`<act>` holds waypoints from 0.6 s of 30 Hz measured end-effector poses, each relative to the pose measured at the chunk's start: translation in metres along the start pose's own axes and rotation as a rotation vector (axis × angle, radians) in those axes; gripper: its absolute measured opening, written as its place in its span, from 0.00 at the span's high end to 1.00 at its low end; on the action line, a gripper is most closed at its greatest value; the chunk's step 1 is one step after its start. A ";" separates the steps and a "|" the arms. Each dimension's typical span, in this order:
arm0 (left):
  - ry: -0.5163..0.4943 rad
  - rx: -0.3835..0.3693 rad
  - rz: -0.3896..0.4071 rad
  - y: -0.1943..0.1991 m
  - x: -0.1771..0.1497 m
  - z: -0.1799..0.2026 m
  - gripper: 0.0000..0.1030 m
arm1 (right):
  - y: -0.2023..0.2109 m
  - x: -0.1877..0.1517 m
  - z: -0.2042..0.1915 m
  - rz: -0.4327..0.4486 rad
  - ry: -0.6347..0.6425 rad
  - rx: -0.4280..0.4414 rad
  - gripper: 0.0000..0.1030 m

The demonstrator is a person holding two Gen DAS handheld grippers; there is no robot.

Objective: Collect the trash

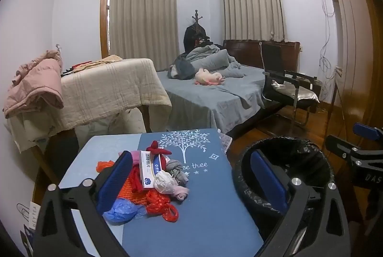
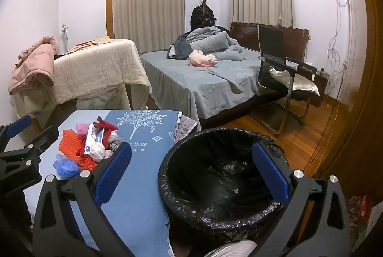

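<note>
Left hand-held gripper (image 1: 191,178) spread wide, nothing between its blue pads, hovering above the table (image 1: 203,221), which carries a blue cloth printed with a white tree; its left finger sits in front of the trash pile (image 1: 148,183), its right finger in front of the bin; right hand-held gripper (image 2: 191,173) likewise spread to full width and empty, its left finger over the table edge, its right finger over the bin's far rim; trash pile lies on the left half of the table, well apart from the bin: orange mesh netting (image 1: 134,190), crumpled blue plastic (image 1: 122,210), red plastic bag (image 1: 165,206), white and blue carton (image 1: 148,167), white crumpled wad (image 1: 164,183), red ribbon-like scrap (image 1: 158,149), grey and pink cloth-like bits touching one another; bin (image 2: 215,216) round, lined with a black bag, stands just beside the table's right edge, interior looks empty; background: bed (image 2: 203,82) with grey cover and a pink plush toy (image 2: 203,58), black chair (image 2: 282,70) beside it, wooden floor.
</note>
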State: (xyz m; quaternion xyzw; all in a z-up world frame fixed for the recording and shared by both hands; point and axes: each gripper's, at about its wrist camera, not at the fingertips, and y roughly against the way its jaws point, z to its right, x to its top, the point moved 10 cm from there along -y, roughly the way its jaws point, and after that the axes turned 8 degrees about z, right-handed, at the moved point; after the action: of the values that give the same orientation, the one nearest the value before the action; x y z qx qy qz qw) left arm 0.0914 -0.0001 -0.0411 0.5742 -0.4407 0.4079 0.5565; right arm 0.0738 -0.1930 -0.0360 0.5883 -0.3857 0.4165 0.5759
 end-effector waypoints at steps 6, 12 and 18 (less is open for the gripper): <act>-0.002 0.003 0.002 0.000 0.000 0.000 0.06 | -0.001 -0.002 -0.001 -0.006 -0.002 0.001 0.05; 0.000 0.004 0.003 0.001 0.001 0.000 0.06 | -0.002 -0.001 -0.001 0.003 0.004 0.000 0.05; 0.003 0.009 0.001 -0.004 0.001 -0.008 0.06 | -0.004 -0.003 -0.004 0.001 0.004 0.003 0.05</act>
State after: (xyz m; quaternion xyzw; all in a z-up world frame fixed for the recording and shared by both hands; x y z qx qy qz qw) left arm 0.0962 0.0074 -0.0406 0.5759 -0.4383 0.4111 0.5544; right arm 0.0759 -0.1891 -0.0406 0.5880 -0.3843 0.4185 0.5757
